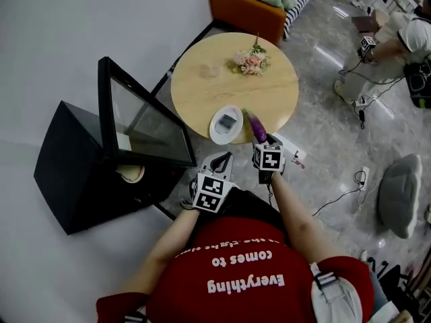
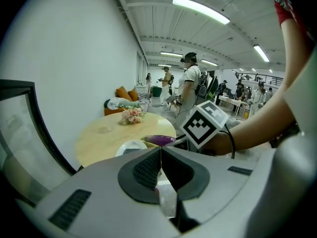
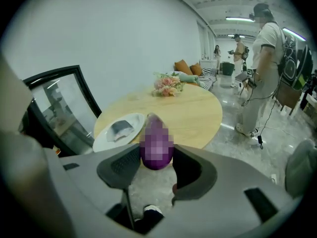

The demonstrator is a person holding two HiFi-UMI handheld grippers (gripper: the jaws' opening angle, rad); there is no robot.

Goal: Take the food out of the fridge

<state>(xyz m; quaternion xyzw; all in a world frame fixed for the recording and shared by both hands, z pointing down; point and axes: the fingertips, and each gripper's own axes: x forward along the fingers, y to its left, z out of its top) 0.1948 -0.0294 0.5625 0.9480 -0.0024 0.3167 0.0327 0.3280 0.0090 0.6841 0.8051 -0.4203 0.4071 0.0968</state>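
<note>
Right gripper (image 3: 156, 168) clamped on purple eggplant (image 3: 156, 145), plate (image 3: 119, 131) just beyond jaw tips; left gripper (image 2: 161, 168) clenched, nothing between.

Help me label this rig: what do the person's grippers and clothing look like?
Both the left gripper and right gripper have pale grey bodies, dark ribbed pads and a cube of black-and-white square markers. The person wears a red top with white lettering.

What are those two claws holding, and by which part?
The right gripper clamps a purple eggplant by its near end, tip pointing away. The left gripper is shut, empty.
</note>
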